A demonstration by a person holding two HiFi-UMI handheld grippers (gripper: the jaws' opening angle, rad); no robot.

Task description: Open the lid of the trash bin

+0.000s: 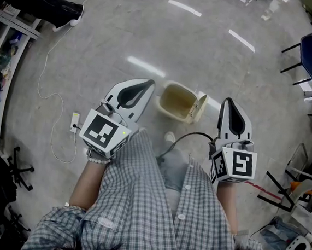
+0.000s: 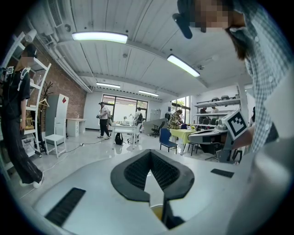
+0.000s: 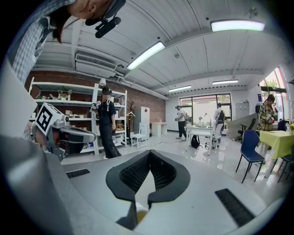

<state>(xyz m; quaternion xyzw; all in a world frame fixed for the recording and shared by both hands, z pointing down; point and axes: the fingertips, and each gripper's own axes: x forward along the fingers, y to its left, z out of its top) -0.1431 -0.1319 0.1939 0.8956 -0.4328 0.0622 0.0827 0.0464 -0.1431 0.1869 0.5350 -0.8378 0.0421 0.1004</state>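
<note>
Trash bin (image 1: 175,103) stands mouth-up, lid (image 1: 200,108) upright along right edge.

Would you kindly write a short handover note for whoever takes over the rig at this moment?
Left gripper: shut, empty, held just left of the trash bin.
Right gripper: shut, empty, to the bin's right.
The bin stands on the floor between them. Its lid is tipped up at the bin's right side, and the inside shows.
Done: the lid looks open.
Left: nothing obvious.

i see a glossy grey floor (image 1: 154,33), white shelves (image 3: 64,97) against the brick wall (image 3: 156,108), windows (image 3: 204,108) right of it, and strip lights (image 3: 146,55) above.
</note>
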